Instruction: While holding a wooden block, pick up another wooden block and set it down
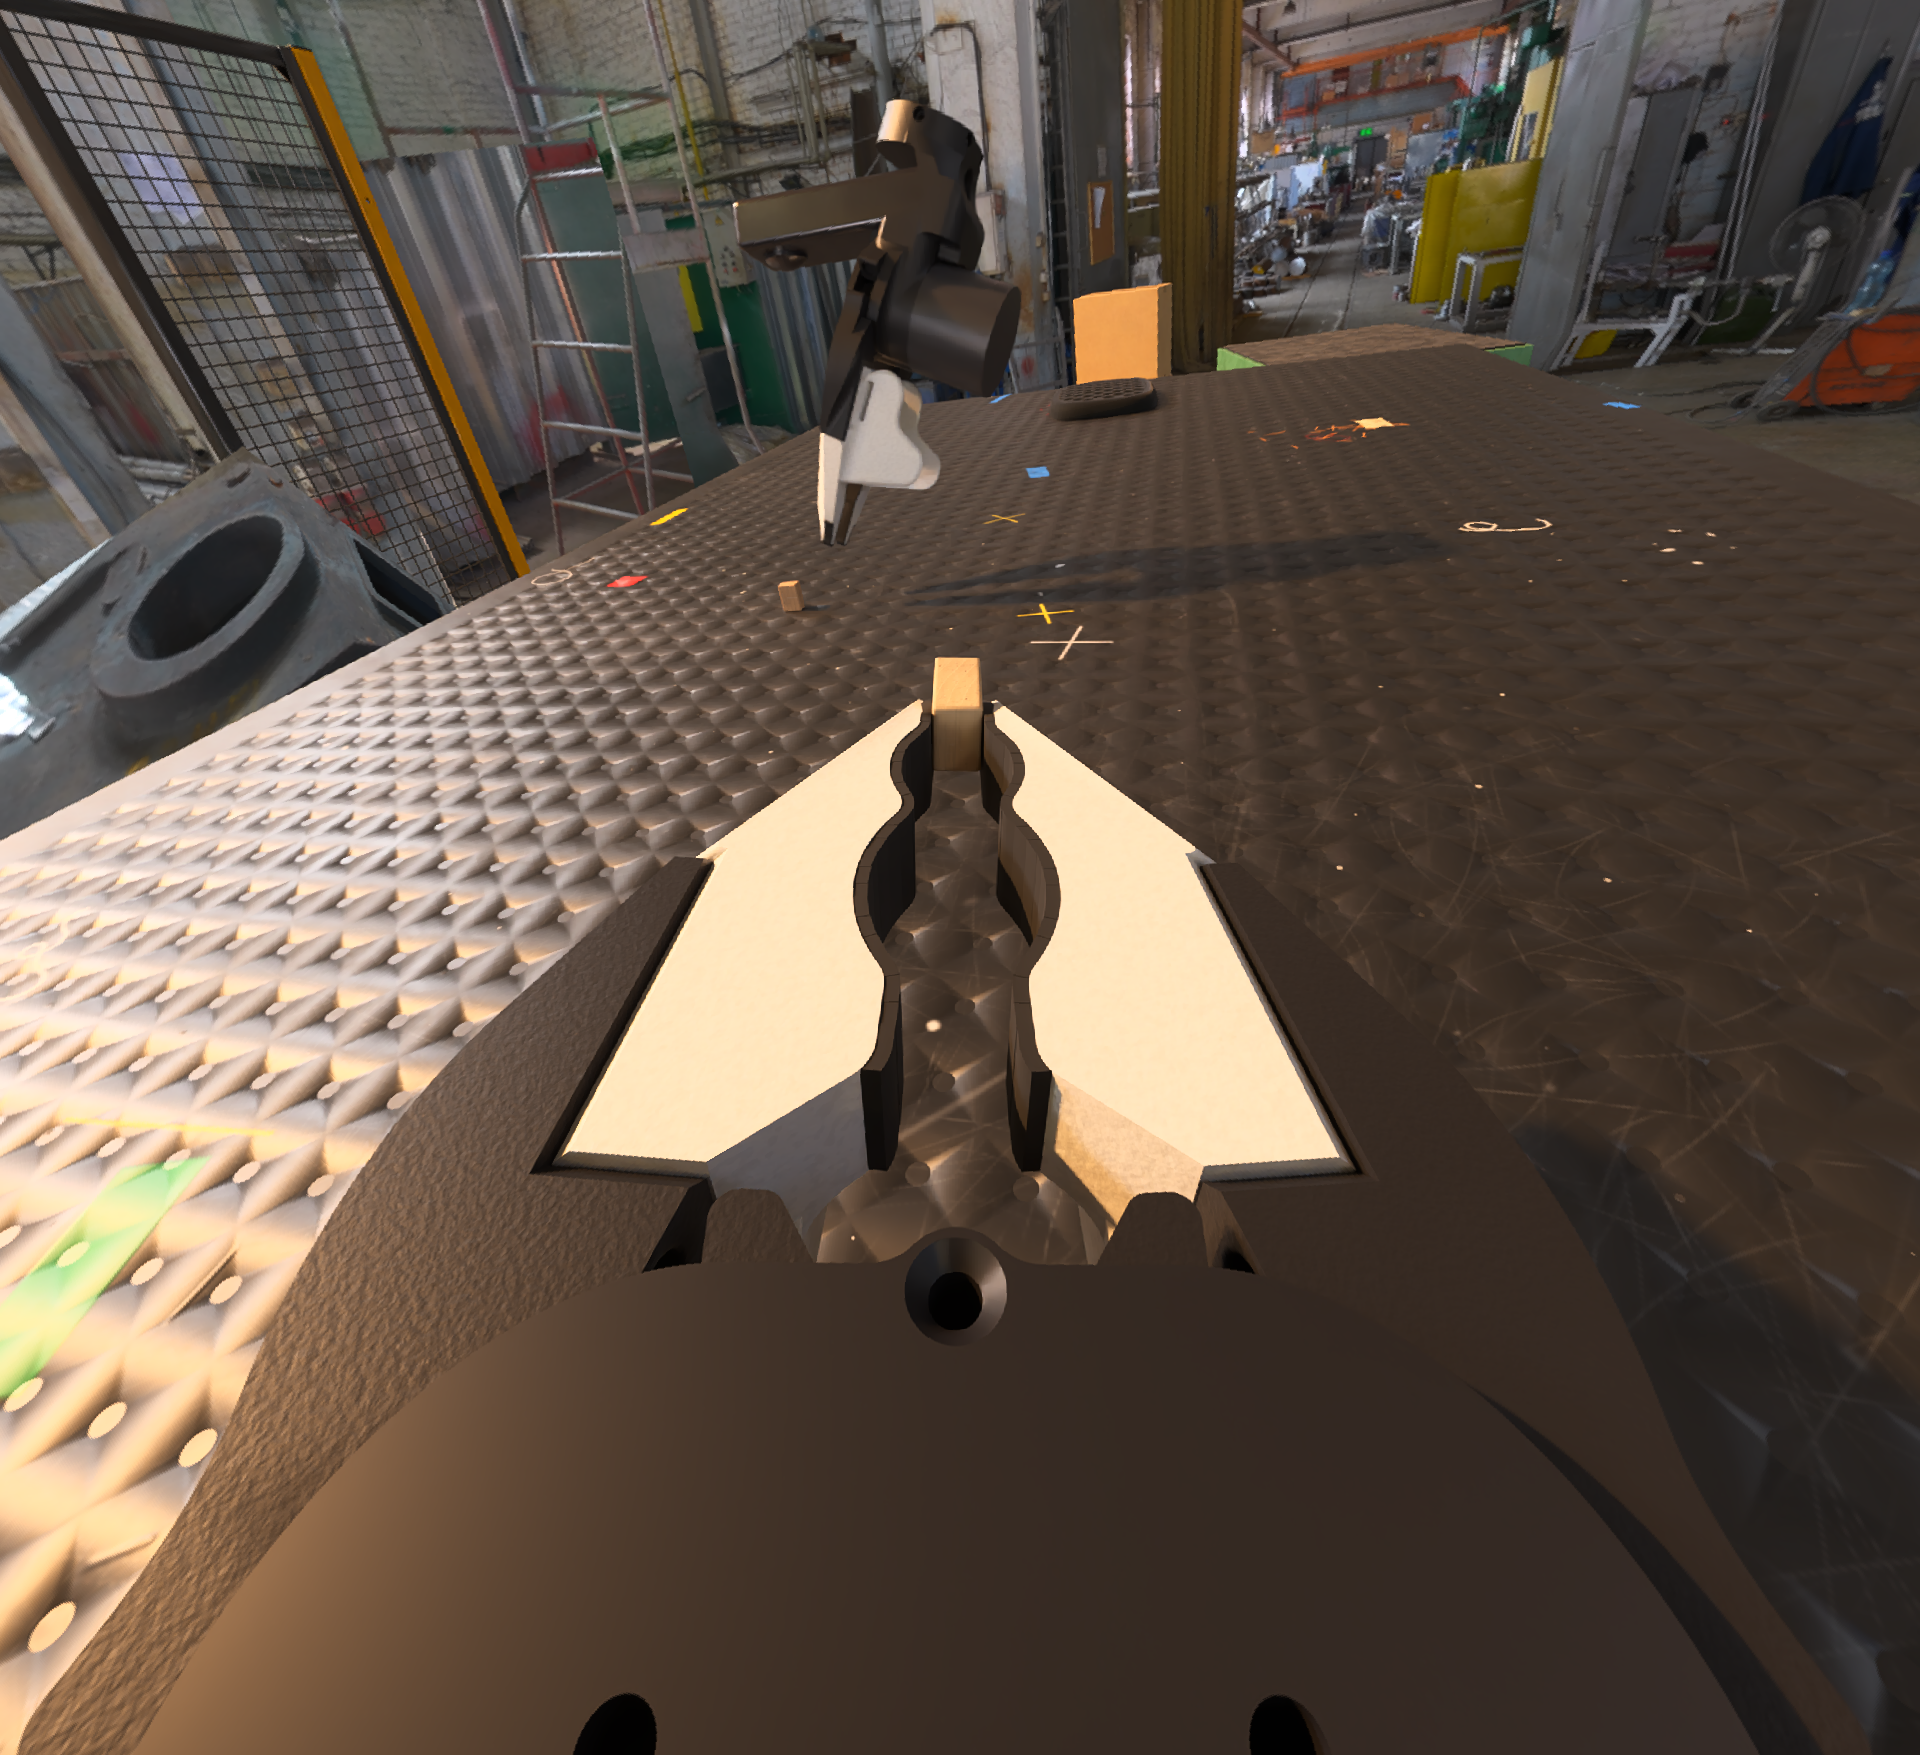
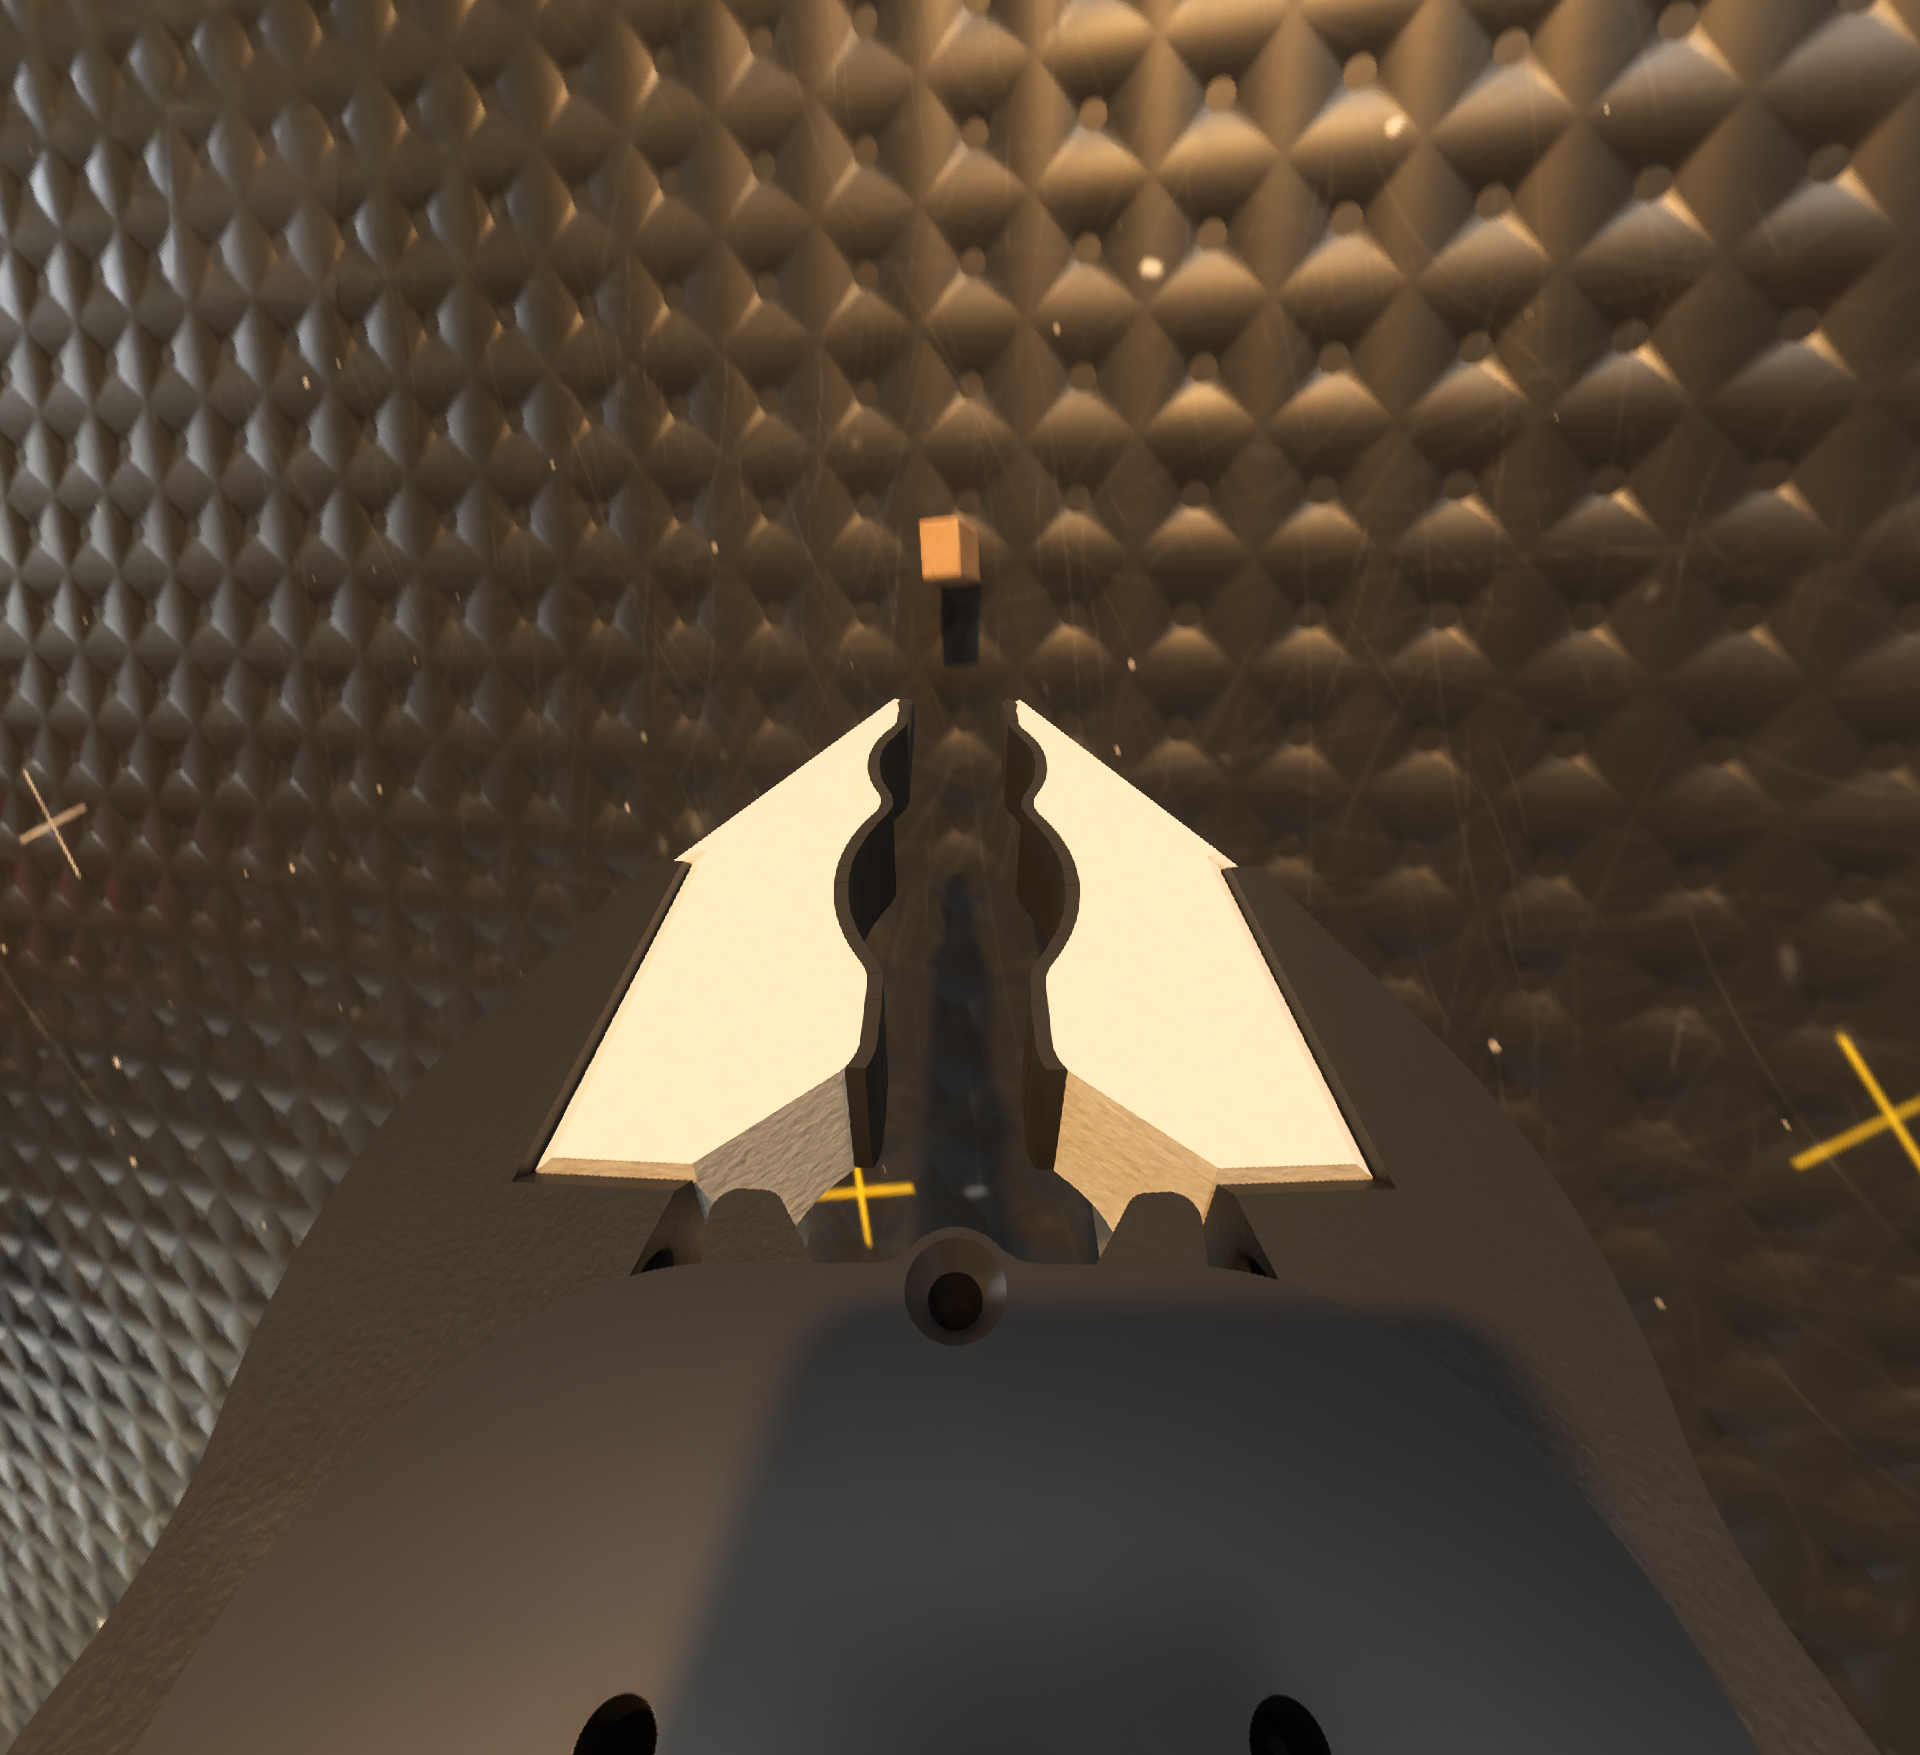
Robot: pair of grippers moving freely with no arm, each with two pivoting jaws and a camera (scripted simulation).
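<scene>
- While the left gripper pinches one wooden block at frame centre, its fingers are narrow.
- Right gripper, fingers slightly parted and empty, points down at the second block, just above centre on the bench, dead ahead.

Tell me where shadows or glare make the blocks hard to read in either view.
Left wrist view: low warm light glares off the studded table at left; held block reads clearly. Right wrist view: loose block is sharp, casting a short dark shadow toward the jaws.

The left gripper's fingers hid the held block's lower sides. The table's near end ran off-frame. Far machinery was too small to tell.
</scene>
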